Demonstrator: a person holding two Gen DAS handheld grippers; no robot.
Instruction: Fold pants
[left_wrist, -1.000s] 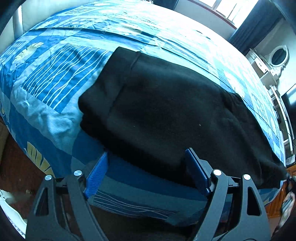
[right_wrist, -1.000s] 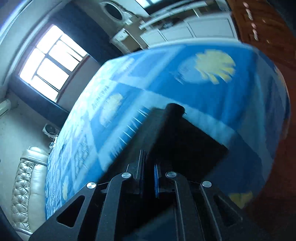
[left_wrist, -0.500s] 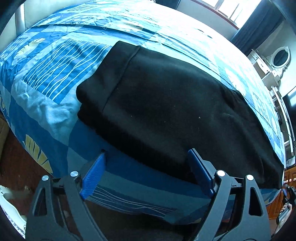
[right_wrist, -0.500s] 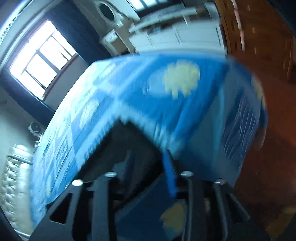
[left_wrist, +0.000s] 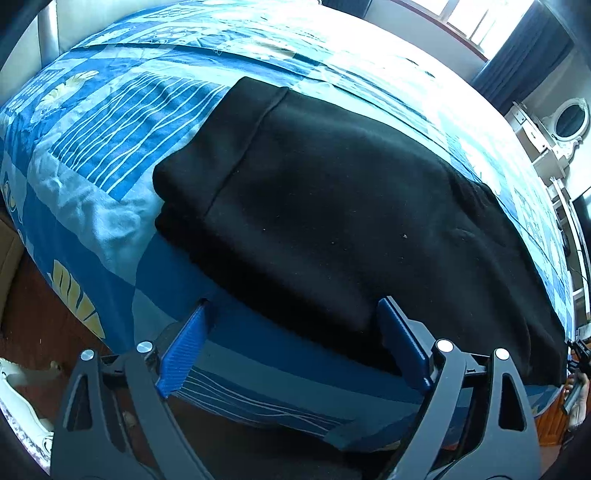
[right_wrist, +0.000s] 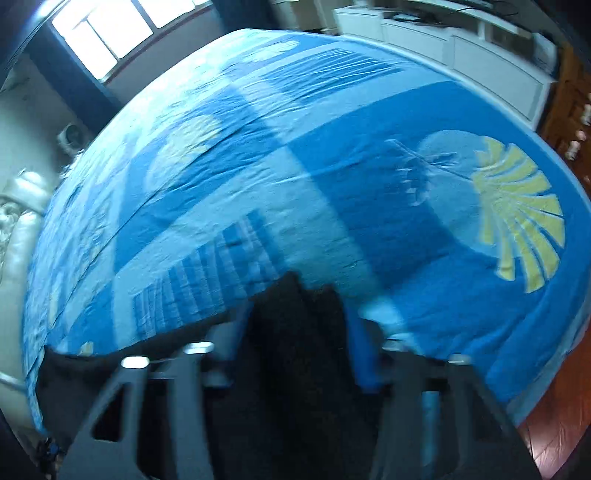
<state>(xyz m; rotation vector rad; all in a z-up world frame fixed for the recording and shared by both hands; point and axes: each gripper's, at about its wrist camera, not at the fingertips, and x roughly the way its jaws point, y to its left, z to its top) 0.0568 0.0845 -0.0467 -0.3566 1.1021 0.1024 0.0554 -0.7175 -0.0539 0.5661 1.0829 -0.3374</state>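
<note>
The black pants (left_wrist: 332, 206) are seen lying folded on the blue bedspread (left_wrist: 110, 147), while the left gripper (left_wrist: 291, 332) and the right gripper (right_wrist: 299, 332) are both held apart, nothing being clamped.

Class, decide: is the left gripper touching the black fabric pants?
Cannot tell. In the left wrist view, the open left gripper straddles the black fabric pants edge, contact unclear.

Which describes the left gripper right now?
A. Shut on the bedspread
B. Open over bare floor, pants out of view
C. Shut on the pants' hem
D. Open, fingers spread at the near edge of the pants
D: the left gripper has its blue fingers spread wide, empty, at the near edge of the black pants.
</note>
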